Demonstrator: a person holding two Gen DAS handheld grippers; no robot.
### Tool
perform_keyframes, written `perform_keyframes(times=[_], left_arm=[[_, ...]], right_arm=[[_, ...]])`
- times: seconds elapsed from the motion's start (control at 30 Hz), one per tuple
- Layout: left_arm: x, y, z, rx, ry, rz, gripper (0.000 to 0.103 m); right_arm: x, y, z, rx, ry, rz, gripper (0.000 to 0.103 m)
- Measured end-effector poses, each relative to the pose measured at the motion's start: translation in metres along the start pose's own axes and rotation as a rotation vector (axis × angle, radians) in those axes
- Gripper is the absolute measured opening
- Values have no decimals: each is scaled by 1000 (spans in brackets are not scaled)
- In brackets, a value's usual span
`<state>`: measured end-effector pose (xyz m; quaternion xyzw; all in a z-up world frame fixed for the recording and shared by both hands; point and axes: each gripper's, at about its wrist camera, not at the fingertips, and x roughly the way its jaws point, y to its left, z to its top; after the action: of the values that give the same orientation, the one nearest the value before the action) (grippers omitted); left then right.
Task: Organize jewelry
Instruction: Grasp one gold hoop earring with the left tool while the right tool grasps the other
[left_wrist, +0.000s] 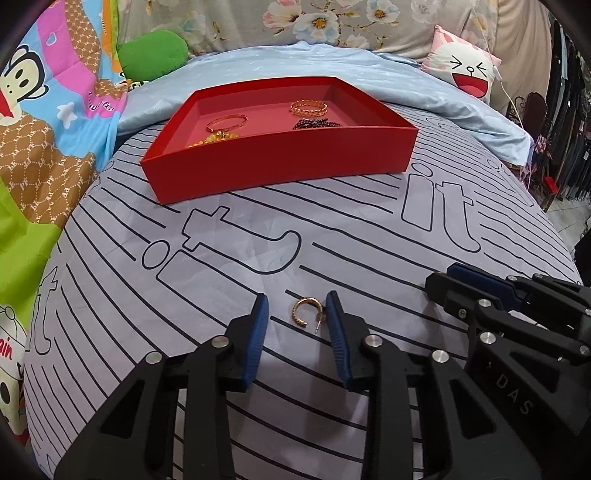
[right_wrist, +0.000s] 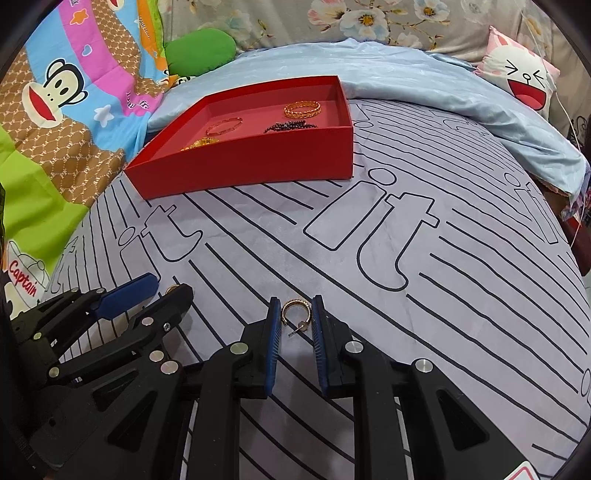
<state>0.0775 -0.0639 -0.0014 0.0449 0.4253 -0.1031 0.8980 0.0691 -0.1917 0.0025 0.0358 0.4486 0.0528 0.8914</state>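
While both grippers lie low, open fingers (right_wrist: 274, 325) flank each earring (right_wrist: 293, 312).

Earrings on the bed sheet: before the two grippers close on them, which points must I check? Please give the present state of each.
1. Left gripper open, with the left earring between its fingers: ok.
2. Right gripper open, with the right earring between its fingers: ok.
3. Earrings already gripped: not ok; both lie loose on the sheet.
4. Red tray has bare floor for them: ok.
5. Pads will catch the hoops, not the thin posts: cannot tell.
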Motion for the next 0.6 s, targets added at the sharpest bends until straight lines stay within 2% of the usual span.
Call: perform_keyframes(times=[0.17,0.6], left_arm=[[0,0,1,0,1,-8,18],[-2,0,0,-8,6,-24,17]], right_arm=[[-1,0,0,1,-1,-2,16],[-7,-1,1,7,-12,3,16]])
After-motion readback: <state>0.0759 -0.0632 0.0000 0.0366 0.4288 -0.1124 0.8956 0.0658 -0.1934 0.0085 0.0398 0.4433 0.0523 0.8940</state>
